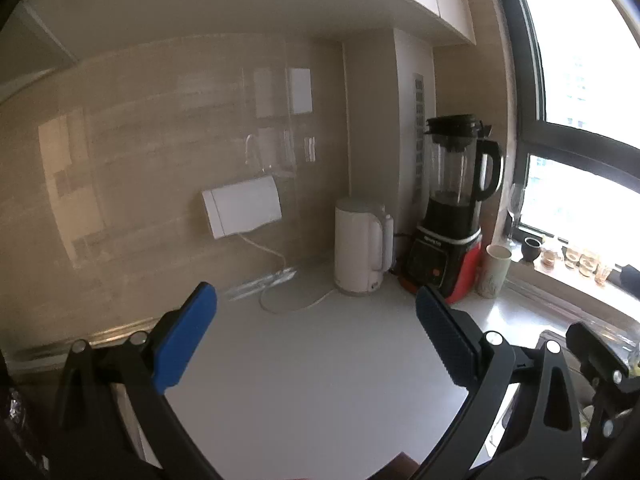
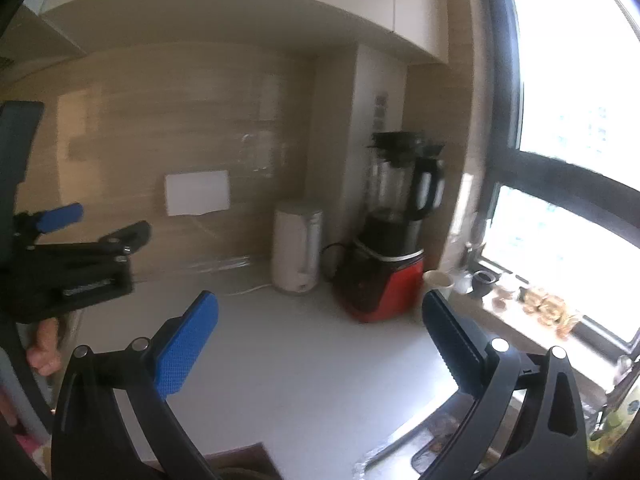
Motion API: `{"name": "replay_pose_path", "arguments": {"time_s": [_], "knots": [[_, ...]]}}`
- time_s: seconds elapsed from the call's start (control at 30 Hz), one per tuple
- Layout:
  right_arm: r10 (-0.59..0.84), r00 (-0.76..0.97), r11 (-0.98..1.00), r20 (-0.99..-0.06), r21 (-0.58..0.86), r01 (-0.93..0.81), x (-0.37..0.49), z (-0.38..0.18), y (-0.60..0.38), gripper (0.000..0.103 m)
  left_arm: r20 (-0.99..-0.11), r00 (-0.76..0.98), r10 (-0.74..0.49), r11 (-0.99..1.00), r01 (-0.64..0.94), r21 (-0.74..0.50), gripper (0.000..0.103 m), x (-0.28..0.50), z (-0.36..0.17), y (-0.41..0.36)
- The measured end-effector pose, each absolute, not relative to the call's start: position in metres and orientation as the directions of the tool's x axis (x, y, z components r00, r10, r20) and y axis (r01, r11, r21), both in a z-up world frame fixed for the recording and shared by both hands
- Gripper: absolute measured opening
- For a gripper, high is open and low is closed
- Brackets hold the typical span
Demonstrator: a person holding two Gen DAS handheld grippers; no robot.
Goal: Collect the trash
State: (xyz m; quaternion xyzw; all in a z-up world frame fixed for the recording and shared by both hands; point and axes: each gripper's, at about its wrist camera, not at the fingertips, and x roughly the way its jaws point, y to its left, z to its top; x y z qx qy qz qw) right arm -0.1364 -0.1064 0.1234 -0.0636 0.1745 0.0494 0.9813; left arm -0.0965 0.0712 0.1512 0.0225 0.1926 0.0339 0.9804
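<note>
My left gripper [image 1: 316, 300] hangs open over the white counter [image 1: 304, 360], with nothing between its blue pads. My right gripper [image 2: 320, 304] is open too and holds nothing, over the same counter [image 2: 304, 352]. In the right wrist view the left gripper [image 2: 112, 218] shows from the side at the far left, with a hand [image 2: 44, 352] below it. A pale paper cup [image 1: 494, 270] [image 2: 439, 281] stands beside the blender, beyond both grippers. Something crinkled and silvery [image 2: 372, 460] lies at the bottom right, partly hidden by my right finger.
A white kettle [image 1: 360, 244] [image 2: 296, 248] and a black and red blender [image 1: 448, 216] [image 2: 388, 240] stand in the back corner. A white cord [image 1: 288, 304] lies on the counter. Small glasses [image 1: 576, 260] line the windowsill. A sink rim [image 1: 552, 336] sits at right.
</note>
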Motion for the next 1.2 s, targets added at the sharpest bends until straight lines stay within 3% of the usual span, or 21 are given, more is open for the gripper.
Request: {"name": "replay_pose_path", "arguments": {"time_s": [1.2], "knots": [[0.055, 0.923, 0.990, -0.382, -0.097, -0.099, -0.144, 0.111, -0.102, 0.101, -0.371, 0.924, 0.088, 0.996, -0.076, 0.049, 0.095, -0.100, 0.143, 0.067]]}}
